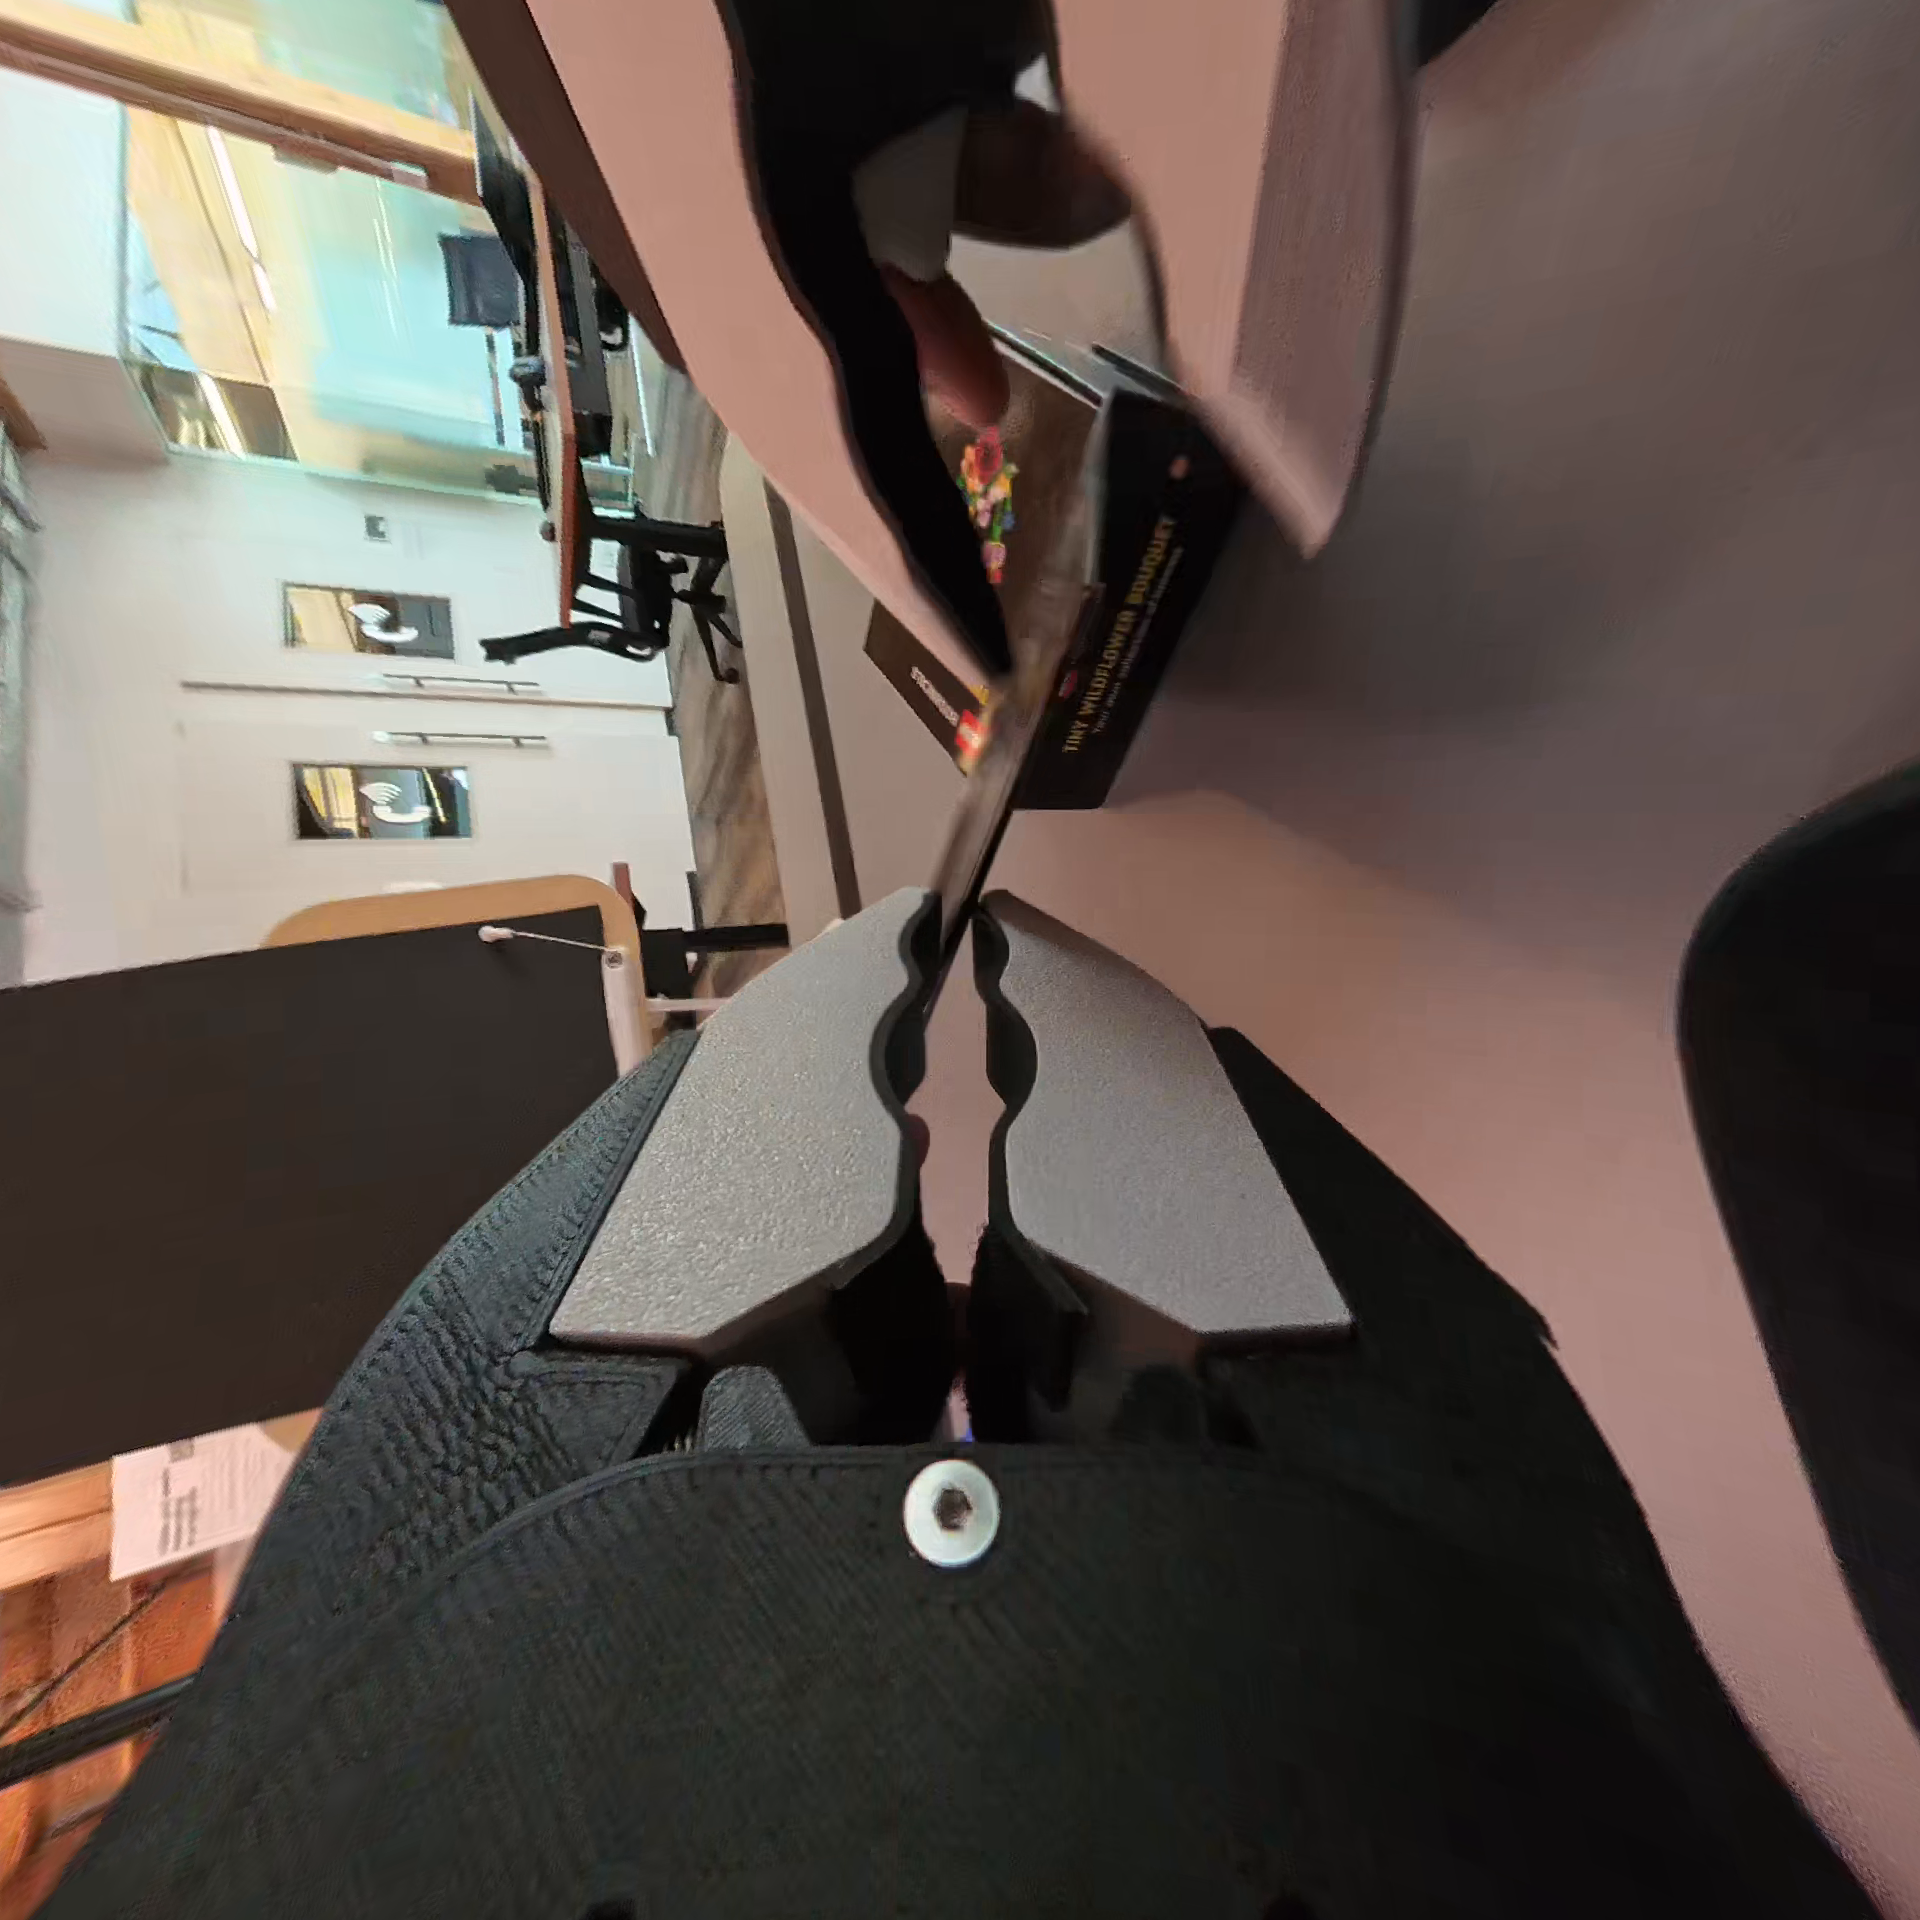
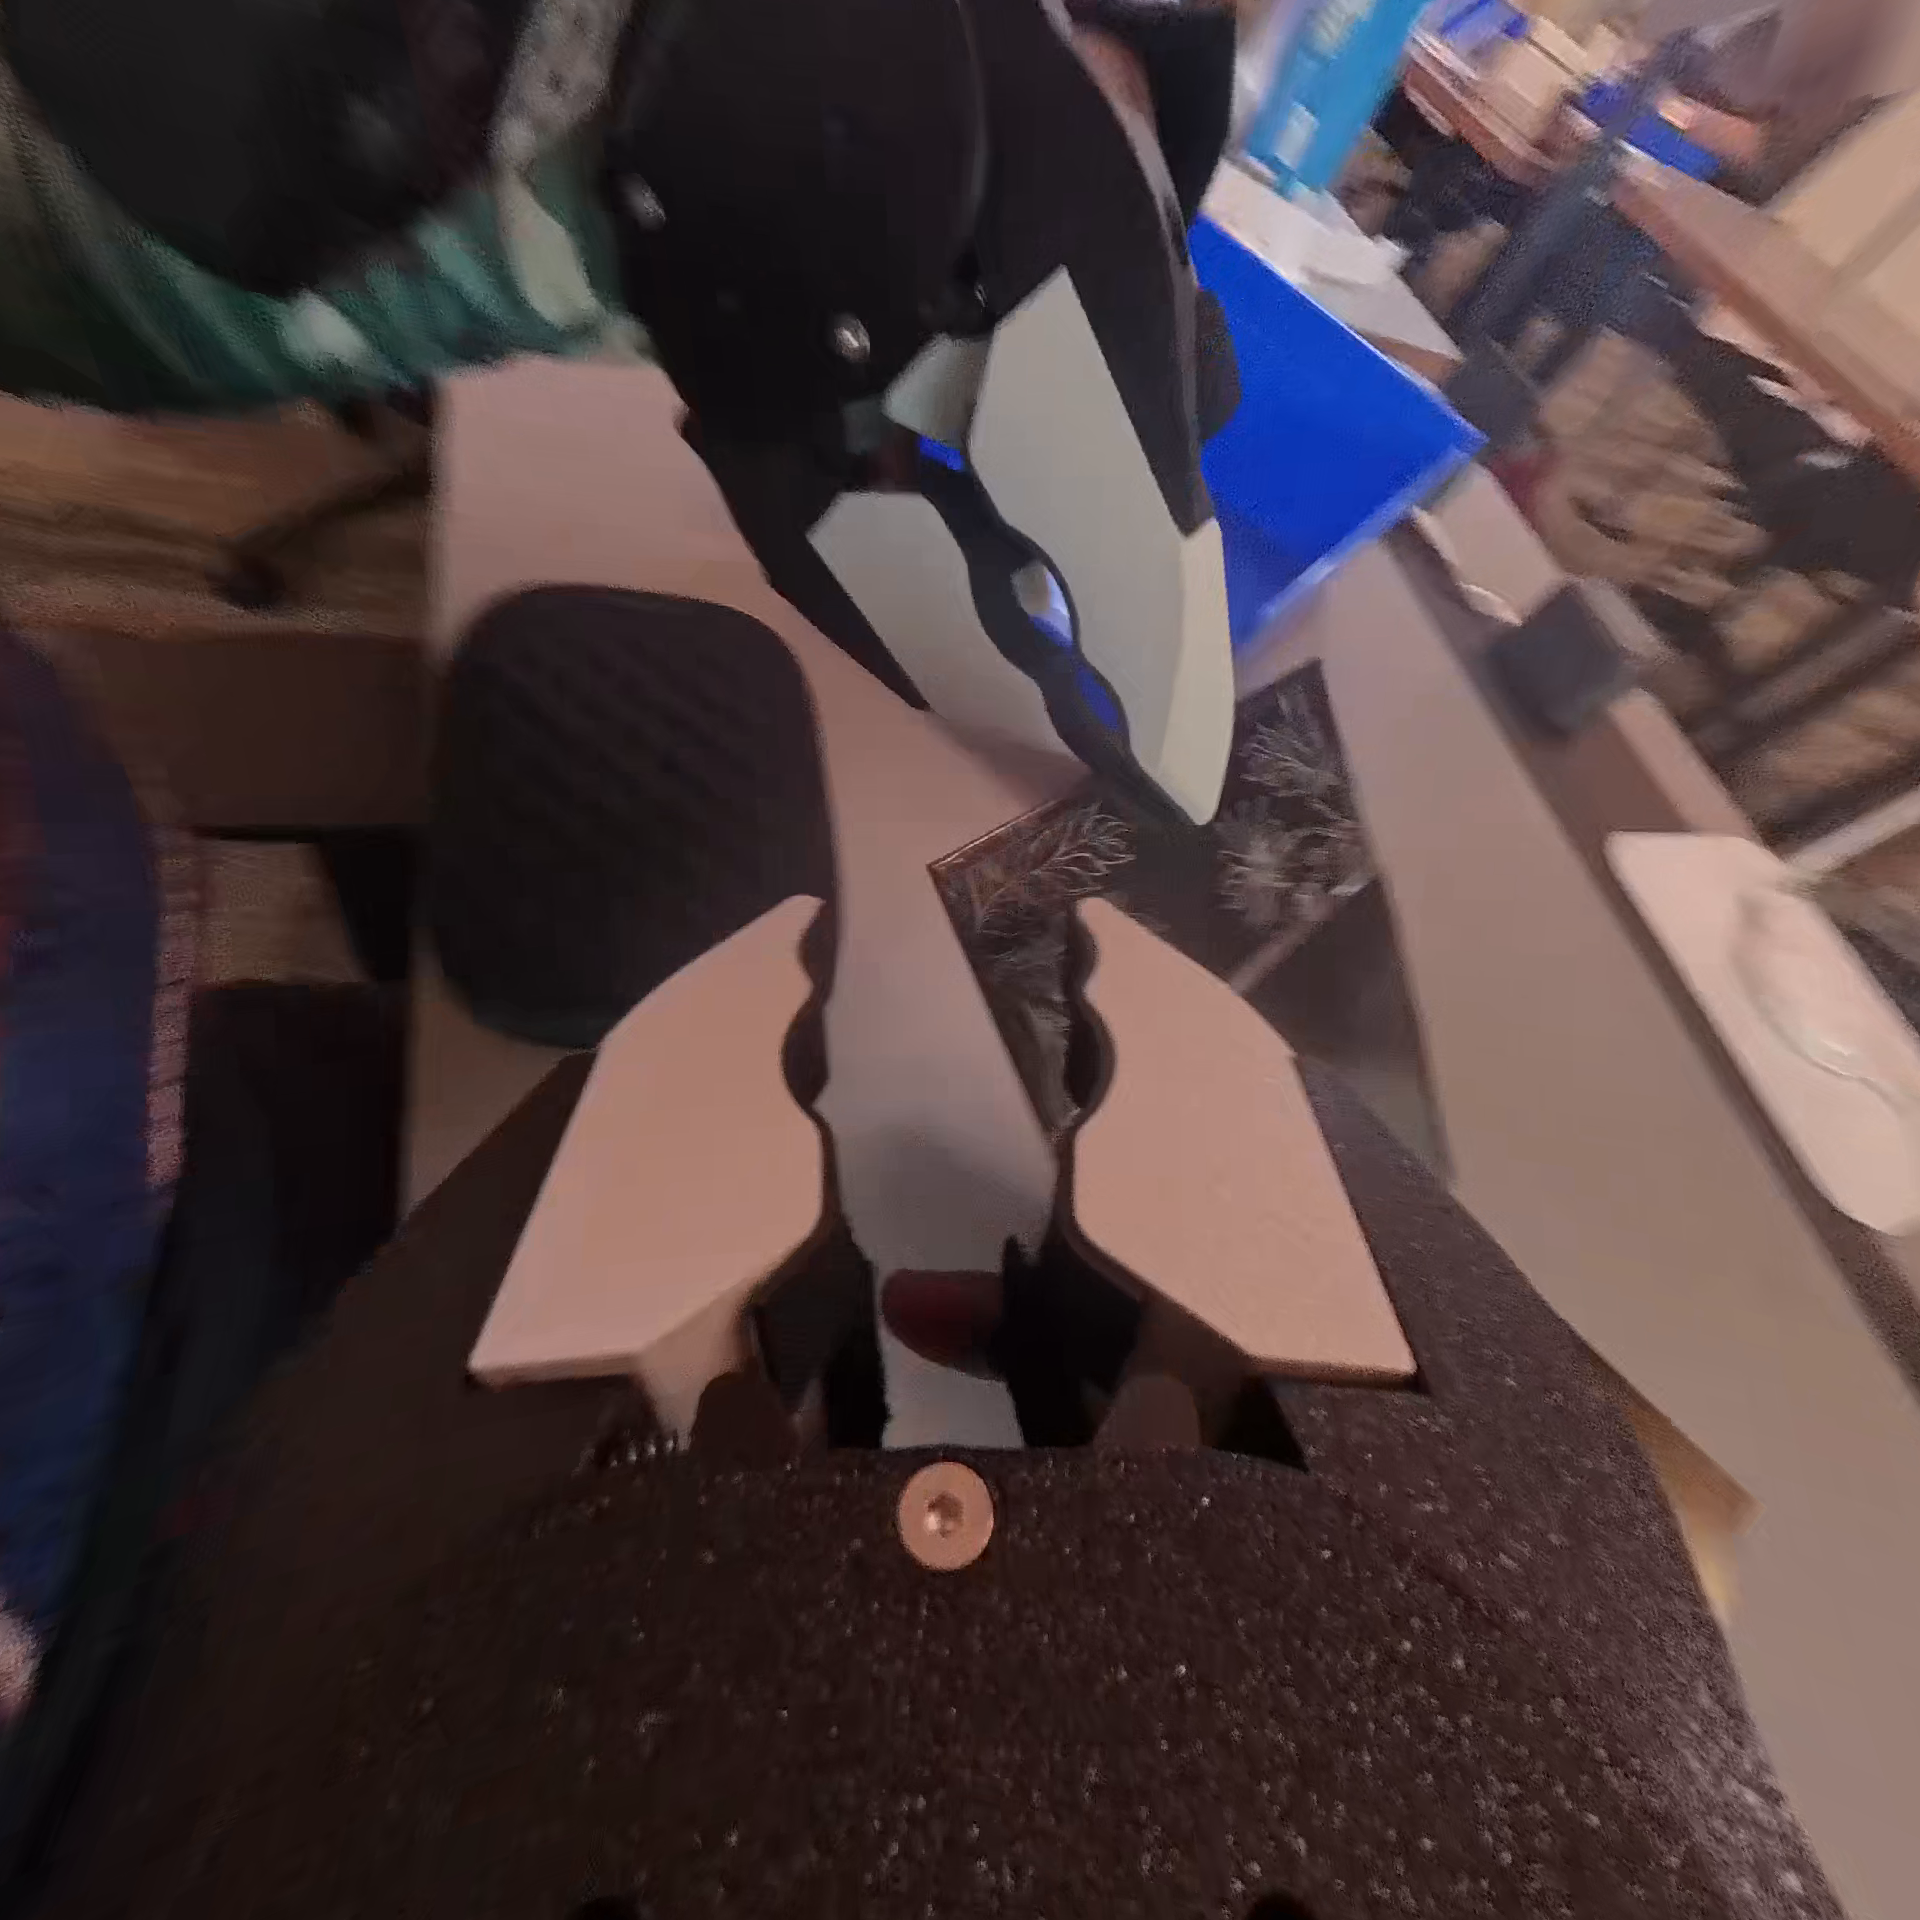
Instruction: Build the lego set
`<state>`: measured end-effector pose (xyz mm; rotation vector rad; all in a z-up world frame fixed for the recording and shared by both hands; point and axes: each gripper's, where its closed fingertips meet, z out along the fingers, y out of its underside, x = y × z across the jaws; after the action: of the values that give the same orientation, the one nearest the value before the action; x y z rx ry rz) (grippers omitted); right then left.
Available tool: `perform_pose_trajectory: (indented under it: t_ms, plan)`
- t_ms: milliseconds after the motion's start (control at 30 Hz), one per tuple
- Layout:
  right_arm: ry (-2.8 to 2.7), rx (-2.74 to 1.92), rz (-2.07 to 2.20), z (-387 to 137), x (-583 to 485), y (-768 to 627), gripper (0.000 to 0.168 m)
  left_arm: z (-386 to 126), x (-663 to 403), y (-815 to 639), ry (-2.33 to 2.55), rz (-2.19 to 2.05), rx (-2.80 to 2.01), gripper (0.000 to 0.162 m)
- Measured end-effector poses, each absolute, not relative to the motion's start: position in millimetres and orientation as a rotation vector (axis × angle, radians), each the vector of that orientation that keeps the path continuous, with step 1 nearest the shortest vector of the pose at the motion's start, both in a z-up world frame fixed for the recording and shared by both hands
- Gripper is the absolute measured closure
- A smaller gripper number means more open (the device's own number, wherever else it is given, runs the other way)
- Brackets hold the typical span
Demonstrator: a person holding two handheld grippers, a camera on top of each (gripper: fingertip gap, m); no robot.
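A black Lego box with flower artwork (image 1: pixel 1132 634) lies on the pale table (image 1: pixel 1507 987). My left gripper (image 1: pixel 961 914) is shut on a thin flap or edge of the box. In the right wrist view the same gripper (image 2: pixel 1153 800) comes down from above and pinches the box (image 2: pixel 1288 831) at its near edge. My right gripper (image 2: pixel 951 925) is open and holds nothing; a corner of the box lies between its fingers. In the left wrist view the right gripper (image 1: pixel 1158 603) straddles the far side of the box, with a person's fingertip behind it.
A black ribbed oval object (image 2: pixel 623 800) sits on the table left of the box and also shows in the left wrist view (image 1: pixel 1818 1195). A blue box (image 2: pixel 1330 416) stands behind it. A white tray (image 2: pixel 1766 1039) lies at the right. Desks and chairs stand farther off.
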<state>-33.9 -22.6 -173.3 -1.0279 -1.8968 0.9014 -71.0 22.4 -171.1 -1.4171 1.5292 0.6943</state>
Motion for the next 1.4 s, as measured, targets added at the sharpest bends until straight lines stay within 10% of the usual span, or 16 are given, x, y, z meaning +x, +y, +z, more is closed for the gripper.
perform_pose_trajectory:
  t_ms: [200,633,933,1400]
  plan:
    - [-1.526,-1.299,1.12,-161,1,64,0.093,-196,-79,14,1.443,0.675,-1.48,0.155]
    - [-1.181,-1.913,0.757,-248,32,196,0.133,-266,-85,10,1.43,0.59,-1.721,0.146]
    - [-1.093,-1.773,0.901,-198,29,188,0.164,-278,-85,18,1.345,0.498,-1.835,0.144]
    - [-0.609,-1.51,1.156,-77,104,226,0.168,-285,-84,15,1.282,0.467,-1.849,0.142]
